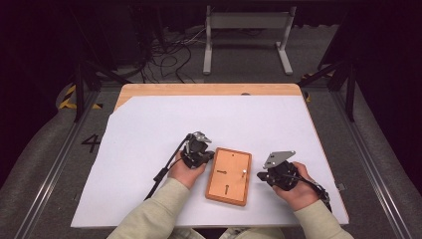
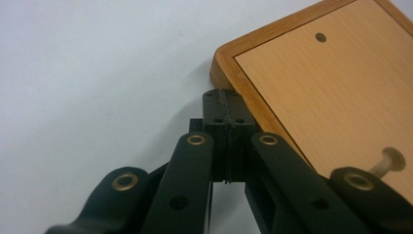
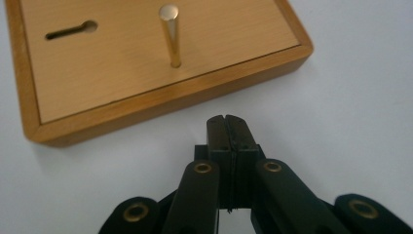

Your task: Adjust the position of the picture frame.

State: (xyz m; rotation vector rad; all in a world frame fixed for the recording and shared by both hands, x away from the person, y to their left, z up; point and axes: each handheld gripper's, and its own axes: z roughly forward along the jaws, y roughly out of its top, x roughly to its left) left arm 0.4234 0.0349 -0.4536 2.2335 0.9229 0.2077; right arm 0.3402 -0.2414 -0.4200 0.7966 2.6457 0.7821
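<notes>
Shut left gripper point(image 2: 228, 105) seemingly against board point(image 2: 336, 87) edge

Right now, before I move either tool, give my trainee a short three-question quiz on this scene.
1. True or false: the left tool grips the brass peg.
2. Which side of the wooden board is the right tool on in the high view: A) left, B) right, C) far edge?
3. Fill in: the peg stands ____ in the board.

Key
1. False. Its jaws are shut on nothing, tips at the board's near corner in the left gripper view.
2. B. It sits beside the board's right edge, jaws shut, apart from the wood in the right gripper view.
3. Upright, beside a keyhole slot.
</notes>
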